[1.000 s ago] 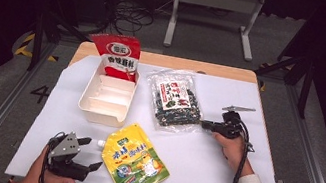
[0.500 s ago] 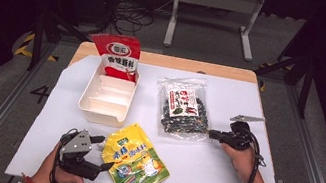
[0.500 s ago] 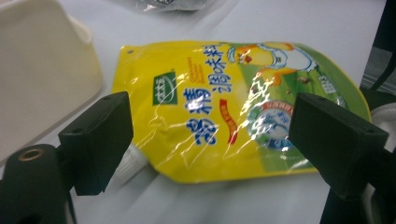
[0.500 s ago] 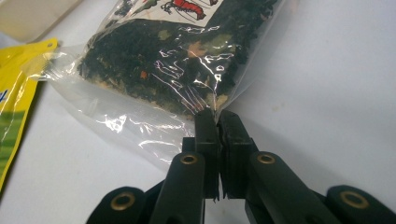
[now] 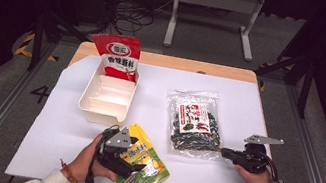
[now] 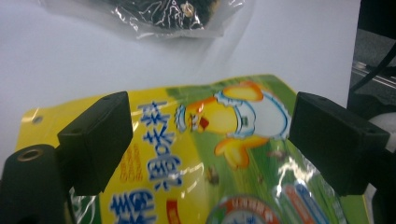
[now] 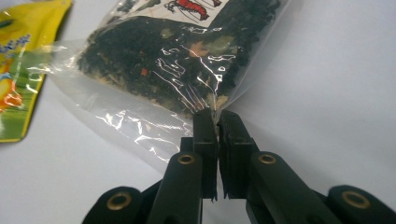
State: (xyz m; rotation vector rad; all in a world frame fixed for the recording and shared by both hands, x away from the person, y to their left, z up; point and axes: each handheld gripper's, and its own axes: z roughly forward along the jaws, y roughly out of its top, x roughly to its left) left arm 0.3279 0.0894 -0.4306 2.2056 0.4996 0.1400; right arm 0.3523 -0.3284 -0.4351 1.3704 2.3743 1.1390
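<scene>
Seaweed bag between right tongs

In the high view, the left gripper and the hand holding it cover the left part of the yellow snack pouch, and the jaws' stance is too small to tell there. In the left gripper view, that pouch runs off the bottom edge, its print blurred, while the clear bag of dark dried food is cut off at the top. In the right gripper view, the bag's label is cropped by the upper edge, and the pouch by the left edge.
</scene>
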